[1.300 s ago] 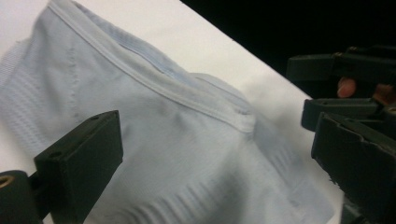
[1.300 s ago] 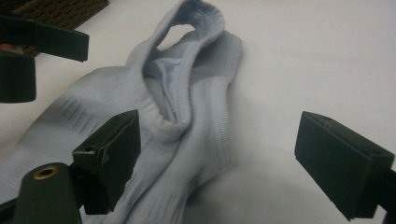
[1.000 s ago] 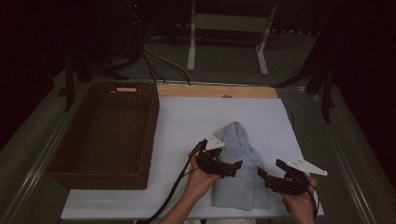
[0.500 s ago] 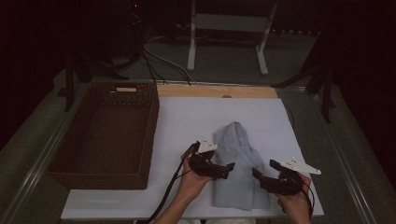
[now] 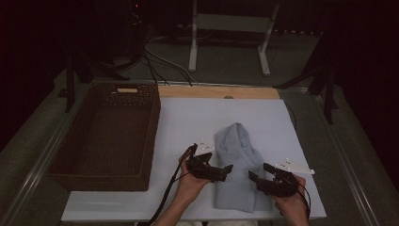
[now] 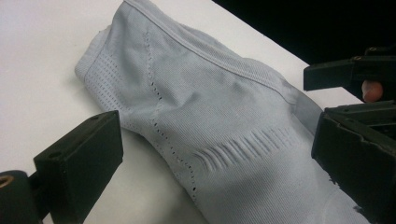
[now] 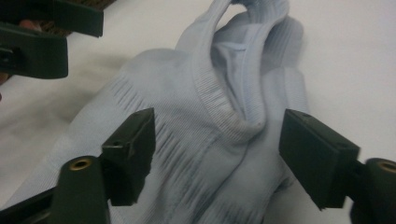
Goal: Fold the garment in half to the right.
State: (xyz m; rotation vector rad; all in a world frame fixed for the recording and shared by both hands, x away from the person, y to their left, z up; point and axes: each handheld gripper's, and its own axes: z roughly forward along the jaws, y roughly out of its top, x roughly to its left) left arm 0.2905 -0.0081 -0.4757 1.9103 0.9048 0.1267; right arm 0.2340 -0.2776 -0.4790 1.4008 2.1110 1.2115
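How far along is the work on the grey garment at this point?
Early stage. Done: the grey garment lies bunched on the white table, nothing in the wicker basket. In hand: the left gripper and right gripper flank it, jaws open; the right one's have just been closing, cloth between them, not yet pinched. Left: gripping and all handling.

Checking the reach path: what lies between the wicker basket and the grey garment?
Bare white tabletop separates the wicker basket from the grey garment, in the high view.
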